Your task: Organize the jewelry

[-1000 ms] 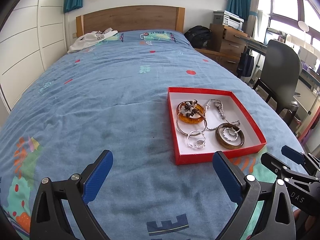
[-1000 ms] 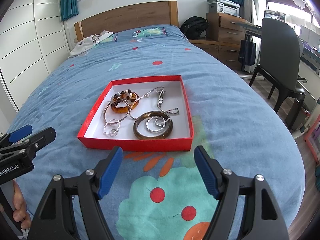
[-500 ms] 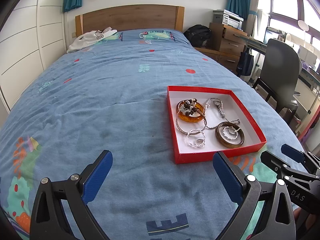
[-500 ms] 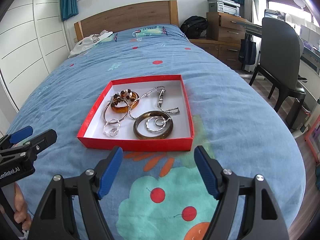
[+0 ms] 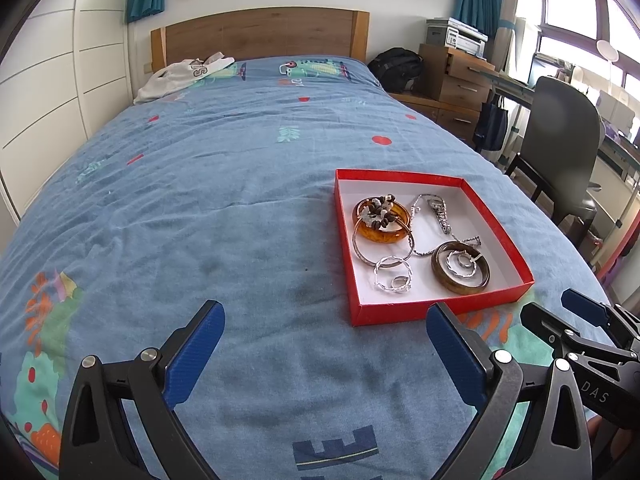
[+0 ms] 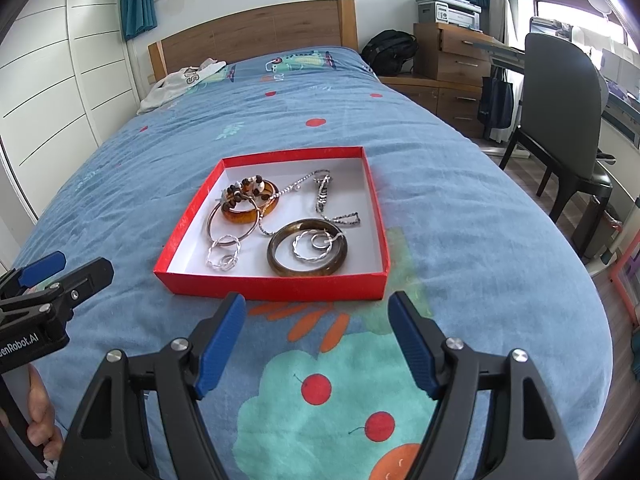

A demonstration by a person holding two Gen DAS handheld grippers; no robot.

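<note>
A shallow red box (image 6: 276,286) (image 5: 404,312) with a white floor lies on the blue bedspread. Inside it sit an amber bangle (image 6: 250,204) (image 5: 382,222) topped with a beaded bracelet, a dark brown bangle (image 6: 307,253) (image 5: 460,268) holding small silver rings, thin silver hoops (image 6: 224,254) (image 5: 392,278) and a silver chain (image 6: 322,196) (image 5: 440,216). My right gripper (image 6: 318,340) hovers open just in front of the box's near wall, nothing between its blue pads. My left gripper (image 5: 324,352) is open over bare bedspread, left of the box.
A white garment (image 5: 184,74) lies near the wooden headboard (image 5: 260,32). Right of the bed stand a dark chair (image 6: 564,104), wooden drawers (image 6: 452,56) with a printer, and a black backpack (image 6: 388,50). White cupboard doors (image 5: 52,80) run along the left.
</note>
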